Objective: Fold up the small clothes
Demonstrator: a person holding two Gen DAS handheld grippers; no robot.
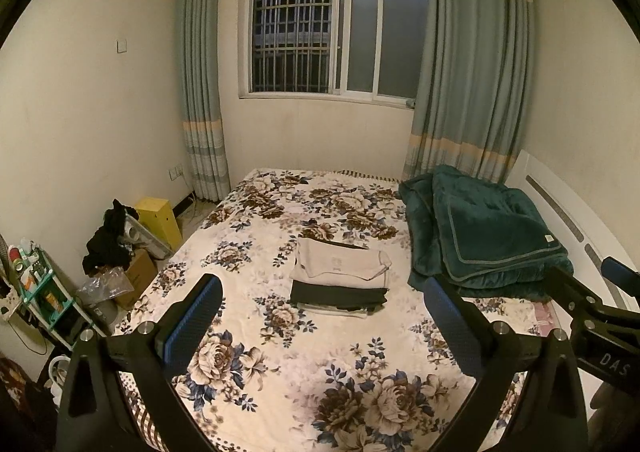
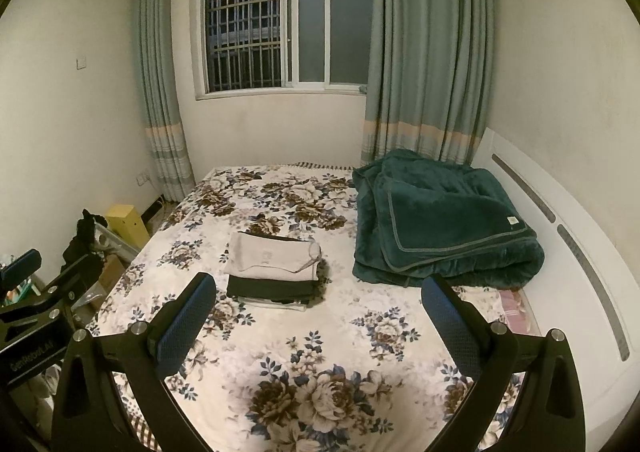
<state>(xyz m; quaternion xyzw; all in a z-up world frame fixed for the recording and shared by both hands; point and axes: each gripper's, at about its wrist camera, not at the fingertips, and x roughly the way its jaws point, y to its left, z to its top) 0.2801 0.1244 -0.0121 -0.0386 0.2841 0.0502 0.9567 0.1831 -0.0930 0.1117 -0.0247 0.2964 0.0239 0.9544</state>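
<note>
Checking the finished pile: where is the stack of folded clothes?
In both views the stack of folded clothes lies mid-bed on the floral bedspread, just left of the green blanket.

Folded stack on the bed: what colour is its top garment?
Beige top garment over a black one; clearest in the right wrist view.

Both wrist views high above bed foot, facing window — side by side, sharing bed.

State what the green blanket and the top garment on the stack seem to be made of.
Green blanket: likely plush fleece, with a soft matte nap, thick rounded folds and a stitched border. Top garment: probably thin cotton knit, beige and matte, lying flat with crisp folds.
</note>
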